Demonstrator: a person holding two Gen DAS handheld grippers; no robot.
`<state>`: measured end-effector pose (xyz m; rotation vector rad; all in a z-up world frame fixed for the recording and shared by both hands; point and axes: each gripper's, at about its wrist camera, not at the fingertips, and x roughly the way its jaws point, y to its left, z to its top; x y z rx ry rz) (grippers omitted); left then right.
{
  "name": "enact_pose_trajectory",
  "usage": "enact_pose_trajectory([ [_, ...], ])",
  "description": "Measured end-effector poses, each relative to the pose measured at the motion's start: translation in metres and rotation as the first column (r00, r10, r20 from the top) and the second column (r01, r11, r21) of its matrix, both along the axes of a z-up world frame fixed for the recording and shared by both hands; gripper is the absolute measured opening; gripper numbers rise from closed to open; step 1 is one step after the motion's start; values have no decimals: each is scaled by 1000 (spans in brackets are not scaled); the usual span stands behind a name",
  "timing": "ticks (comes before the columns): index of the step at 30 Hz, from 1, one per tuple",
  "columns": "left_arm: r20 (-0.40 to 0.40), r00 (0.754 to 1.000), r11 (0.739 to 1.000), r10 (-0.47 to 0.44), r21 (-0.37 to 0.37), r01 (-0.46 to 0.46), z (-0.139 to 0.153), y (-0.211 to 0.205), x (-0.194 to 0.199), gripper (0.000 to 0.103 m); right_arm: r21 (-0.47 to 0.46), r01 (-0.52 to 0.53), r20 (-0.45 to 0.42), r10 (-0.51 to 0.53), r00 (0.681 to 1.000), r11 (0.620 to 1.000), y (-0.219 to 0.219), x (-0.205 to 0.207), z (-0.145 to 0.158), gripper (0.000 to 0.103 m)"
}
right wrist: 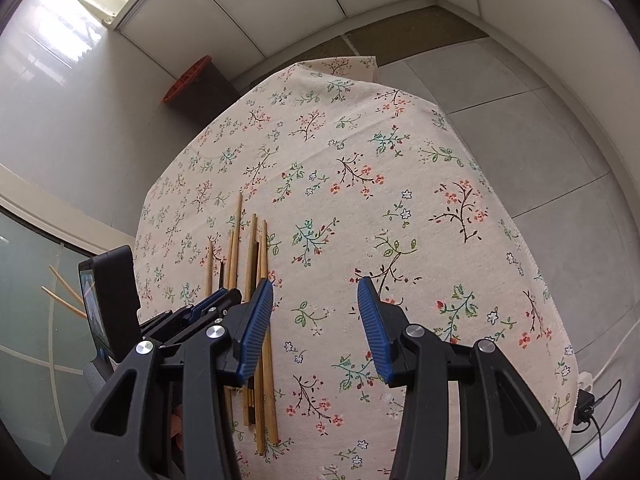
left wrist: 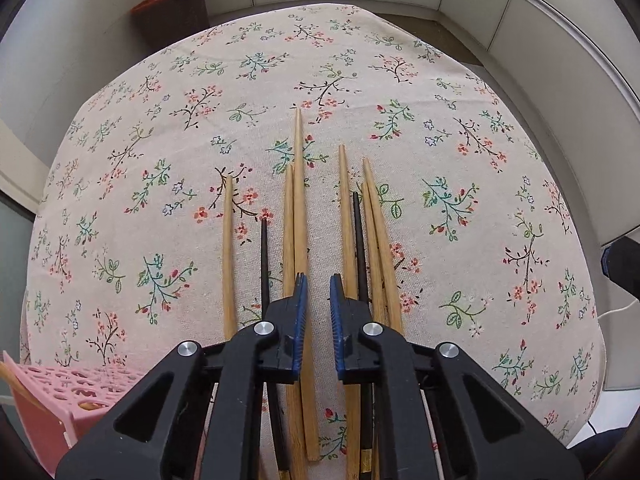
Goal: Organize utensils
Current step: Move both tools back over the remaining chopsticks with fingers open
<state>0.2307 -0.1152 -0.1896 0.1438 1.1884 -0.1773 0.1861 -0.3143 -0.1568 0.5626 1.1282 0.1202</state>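
Floral cloth covers the worktop (left wrist: pixel 460 208), where wooden chopsticks (left wrist: pixel 298 208) and two thin black ones lie side by side at frame centre, long axes running straight away from the left claw (left wrist: pixel 319 280). Its blue ribbed pads stand narrow, nothing visibly pinched. Right claw (right wrist: pixel 316 284) gapes half-wide over bare cloth, further off. Pink perforated basket (left wrist: pixel 52 392) sits lower left

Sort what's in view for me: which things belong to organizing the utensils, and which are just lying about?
Job items:
wooden chopsticks on the tablecloth
black chopsticks among them
pink basket, already holding some chopsticks

Lying about:
floral tablecloth
dark bin with red rim on the floor
power adapter and cable
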Motion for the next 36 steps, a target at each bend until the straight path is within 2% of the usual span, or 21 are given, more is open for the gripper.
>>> enact_pose_trajectory([
  [7,-16,1000,999,-11,41,12,-4,-6,8,13,8,-5,-5,5,1000,1000,2,1,-1,44],
  [11,-78,997,1000,-8,-8,8,-11,-5,16,13,13,-1,-5,1,1000,1000,0,0,-1,44],
  [12,-74,997,1000,-4,1,4,-11,-5,17,14,15,0,-5,0,1000,1000,0,0,-2,44],
  [14,-44,999,997,17,77,-14,-10,-6,18,15,16,3,-5,-3,1000,1000,-1,0,-2,44],
  [15,-28,999,996,17,83,-15,-8,-7,16,13,16,2,-3,-2,1000,1000,-1,0,-2,44],
  [16,-17,1000,999,6,48,-5,-4,-8,14,14,16,3,-1,-3,1000,1000,-1,0,-1,44],
  [17,-14,1000,1000,0,17,0,0,-9,10,23,17,3,2,-3,1000,1000,-1,0,-1,44],
  [19,-6,1000,1000,10,18,-10,3,-10,5,37,17,-1,3,1,1000,1000,0,1,0,44],
  [20,-3,1000,1000,15,22,-15,4,-9,5,37,18,-3,1,3,1000,1000,0,1,-1,44],
  [23,11,999,996,53,68,-54,1,-3,3,36,20,-8,1,8,1000,1000,2,1,-1,44],
  [26,13,997,996,74,56,-74,0,3,3,36,22,-3,6,3,1000,1000,1,1,0,44],
  [29,2,998,996,56,72,-56,-6,0,6,34,22,-4,4,4,1000,1000,2,1,-1,44],
  [30,-5,999,996,53,68,-53,-9,0,8,31,24,-4,2,4,1000,1000,2,1,-1,44],
  [32,-23,998,998,62,13,-62,-9,3,10,18,22,-4,1,4,1000,1000,1,2,-1,44],
  [34,-29,998,998,58,17,-57,-9,1,13,14,20,-2,3,2,1000,1000,1,2,-1,44],
  [36,-27,999,998,44,39,-43,-9,-4,16,13,20,1,-1,-1,1000,1000,0,2,-2,44],
])
